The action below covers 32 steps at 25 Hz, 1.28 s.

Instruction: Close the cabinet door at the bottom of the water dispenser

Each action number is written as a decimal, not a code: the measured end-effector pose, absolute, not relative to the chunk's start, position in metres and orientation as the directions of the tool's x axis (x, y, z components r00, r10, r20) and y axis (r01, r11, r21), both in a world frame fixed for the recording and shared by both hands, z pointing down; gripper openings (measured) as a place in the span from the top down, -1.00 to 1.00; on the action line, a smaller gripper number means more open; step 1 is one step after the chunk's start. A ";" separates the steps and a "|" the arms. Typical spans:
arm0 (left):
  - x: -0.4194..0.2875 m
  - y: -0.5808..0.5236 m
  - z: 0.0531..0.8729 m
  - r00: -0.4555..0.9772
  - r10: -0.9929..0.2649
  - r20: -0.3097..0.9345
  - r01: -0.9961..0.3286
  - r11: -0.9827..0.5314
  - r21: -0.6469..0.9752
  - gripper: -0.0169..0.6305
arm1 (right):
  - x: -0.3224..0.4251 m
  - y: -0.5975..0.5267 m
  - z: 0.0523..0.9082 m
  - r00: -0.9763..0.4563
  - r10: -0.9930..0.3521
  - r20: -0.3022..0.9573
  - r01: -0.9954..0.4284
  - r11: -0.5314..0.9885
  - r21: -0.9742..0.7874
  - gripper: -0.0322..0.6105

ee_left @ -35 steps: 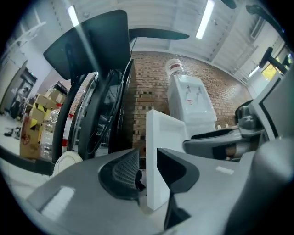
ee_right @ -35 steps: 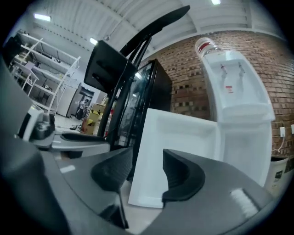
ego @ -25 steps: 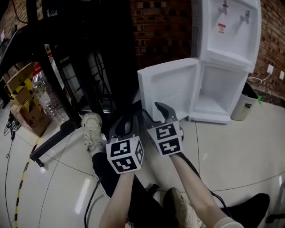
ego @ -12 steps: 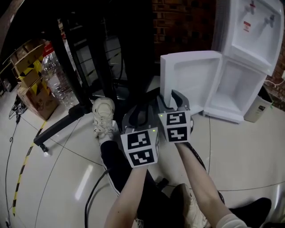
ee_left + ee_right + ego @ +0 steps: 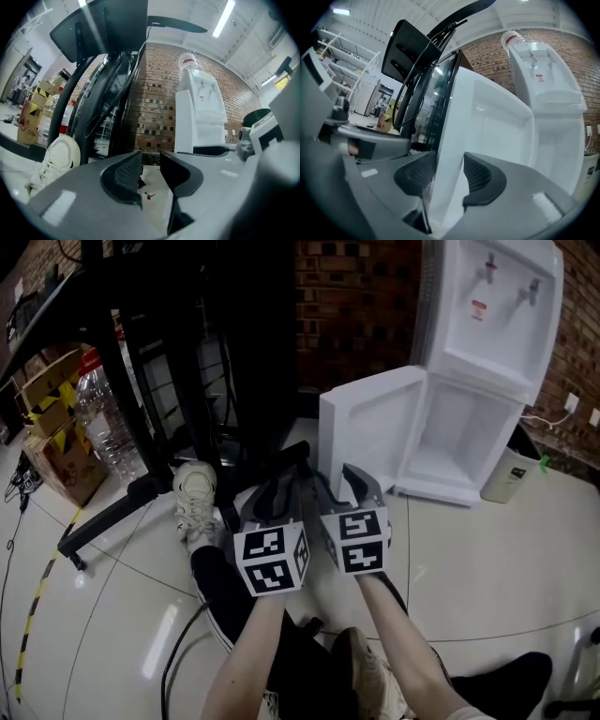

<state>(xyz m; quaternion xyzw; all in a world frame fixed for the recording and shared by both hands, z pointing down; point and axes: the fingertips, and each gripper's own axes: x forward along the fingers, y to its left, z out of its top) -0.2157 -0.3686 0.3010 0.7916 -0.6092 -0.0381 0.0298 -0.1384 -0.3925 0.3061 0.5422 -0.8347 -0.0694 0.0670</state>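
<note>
The white water dispenser (image 5: 492, 306) stands at the upper right against a brick wall. Its bottom cabinet (image 5: 464, 442) is open, and the white cabinet door (image 5: 370, 432) is swung wide out to the left. My right gripper (image 5: 352, 476) is just in front of the door's lower free edge. In the right gripper view the door (image 5: 487, 122) fills the middle, and its edge runs through the gap of the right gripper (image 5: 450, 176), whose jaws stand apart. My left gripper (image 5: 279, 486) is beside it on the left. The left gripper (image 5: 151, 161) is slightly open and holds nothing.
A black metal frame (image 5: 122, 498) with cables stands at the left. Large water bottles (image 5: 98, 423) and a cardboard box (image 5: 52, 460) lie behind it. A small white bin (image 5: 511, 474) is right of the dispenser. The person's white shoe (image 5: 194, 502) rests on the glossy tiles.
The head view has swung, so the dispenser sits at a different place in the picture. Both grippers stay side by side before the door, which is as wide open as before.
</note>
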 end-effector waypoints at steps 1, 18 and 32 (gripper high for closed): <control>-0.210 -0.366 0.301 0.265 -0.964 -0.023 -0.960 -0.266 0.091 0.56 | -0.133 -0.385 0.307 -0.396 -0.917 0.037 -0.898 0.396 0.191 0.32; -0.077 -0.313 0.278 0.517 -0.855 -0.049 -0.852 -0.519 0.070 0.56 | -0.008 -0.284 0.306 -0.172 -0.981 0.092 -0.949 0.190 0.252 0.42; -0.005 -0.299 0.286 0.572 -0.819 -0.045 -0.817 -0.574 0.052 0.57 | 0.070 -0.263 0.307 0.017 -0.995 0.101 -0.965 0.010 0.261 0.48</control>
